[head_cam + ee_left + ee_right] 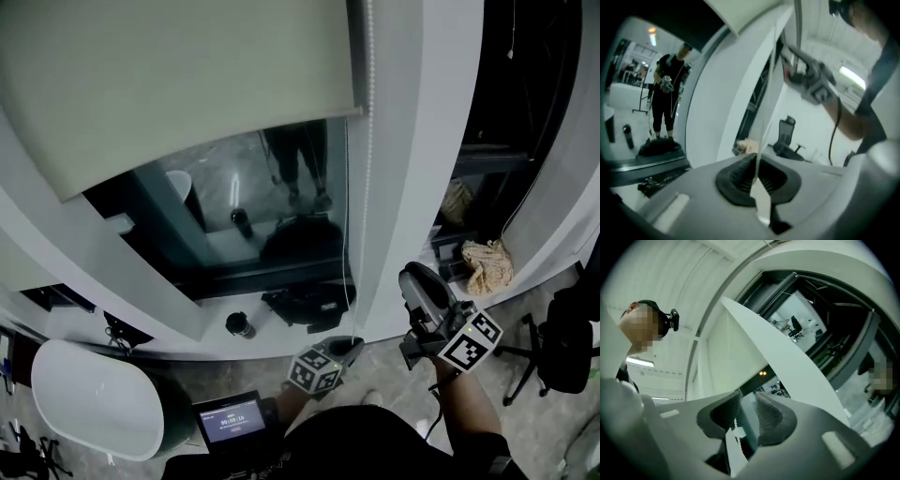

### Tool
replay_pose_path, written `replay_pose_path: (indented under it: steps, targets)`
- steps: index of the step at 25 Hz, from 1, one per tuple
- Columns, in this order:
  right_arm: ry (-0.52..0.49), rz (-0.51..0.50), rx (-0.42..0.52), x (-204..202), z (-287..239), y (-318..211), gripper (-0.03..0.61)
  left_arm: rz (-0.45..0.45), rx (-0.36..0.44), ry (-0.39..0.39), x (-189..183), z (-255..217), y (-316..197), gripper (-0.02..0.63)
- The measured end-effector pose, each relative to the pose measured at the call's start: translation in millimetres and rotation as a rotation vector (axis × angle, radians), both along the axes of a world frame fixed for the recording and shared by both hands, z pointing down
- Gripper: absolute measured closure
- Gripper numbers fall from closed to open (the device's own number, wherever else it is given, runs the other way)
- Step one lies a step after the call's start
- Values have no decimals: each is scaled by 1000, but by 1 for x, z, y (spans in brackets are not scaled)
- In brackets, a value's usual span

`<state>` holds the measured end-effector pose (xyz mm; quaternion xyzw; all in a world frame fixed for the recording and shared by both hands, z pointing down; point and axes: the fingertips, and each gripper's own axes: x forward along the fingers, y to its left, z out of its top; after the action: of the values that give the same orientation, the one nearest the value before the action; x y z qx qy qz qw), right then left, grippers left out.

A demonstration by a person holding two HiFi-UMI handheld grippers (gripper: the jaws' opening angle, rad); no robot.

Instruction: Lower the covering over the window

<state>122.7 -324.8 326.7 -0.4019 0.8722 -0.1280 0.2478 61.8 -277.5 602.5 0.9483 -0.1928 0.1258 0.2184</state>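
Currently the left gripper (754, 177) is clamped on the thin pull cord (761, 131) beside a half-lowered roller blind (169, 84), while the right gripper (747, 411), higher up, has its jaws wide apart.

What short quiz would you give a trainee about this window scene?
1. True or false: the pale fabric roller blind covers the whole dark glass window.
2. The left gripper is shut on: A) the thin white pull cord; B) a black bottle; C) nothing.
3. Which gripper has its jaws apart?
Key: 1 false; 2 A; 3 the right gripper.
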Motion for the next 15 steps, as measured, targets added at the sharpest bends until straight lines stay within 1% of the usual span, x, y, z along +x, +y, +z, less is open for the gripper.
replay_pose_path:
  steps: [1, 2, 4, 5, 6, 7, 9, 11, 12, 13, 14, 15]
  targets:
    - [4, -15, 24, -5, -13, -2, 468, 12, -5, -38, -4, 22, 9, 617]
    - [14, -24, 48, -11, -25, -5, 469, 4, -29, -21, -8, 33, 13, 617]
    - [30, -48, 101, -25, -51, -18, 467, -30, -104, 61, -11, 30, 5, 617]
    - [27, -62, 127, -32, -68, -26, 459, -23, -114, 69, -10, 26, 2, 617]
    - [24, -70, 148, -37, -85, -35, 458, 4, -103, 46, -7, 27, 3, 617]
    - [27, -69, 160, -40, -102, -44, 450, 42, -85, 5, -3, 32, 8, 617]
    - [48, -57, 156, -46, -128, -63, 436, 104, -69, -60, 1, 48, 25, 617]
    - [59, -43, 138, -51, -148, -81, 415, 123, -84, -76, 3, 59, 38, 617]
    - [51, -48, 144, -54, -159, -85, 402, 128, -90, -85, 4, 64, 42, 617]
    - [38, -58, 167, -56, -172, -83, 415, 138, -92, -102, 6, 69, 48, 617]
    - [33, -63, 197, -57, -184, -79, 453, 152, -92, -126, 6, 75, 53, 617]
    - [47, -60, 223, -59, -194, -76, 525, 164, -90, -148, 4, 81, 57, 617]
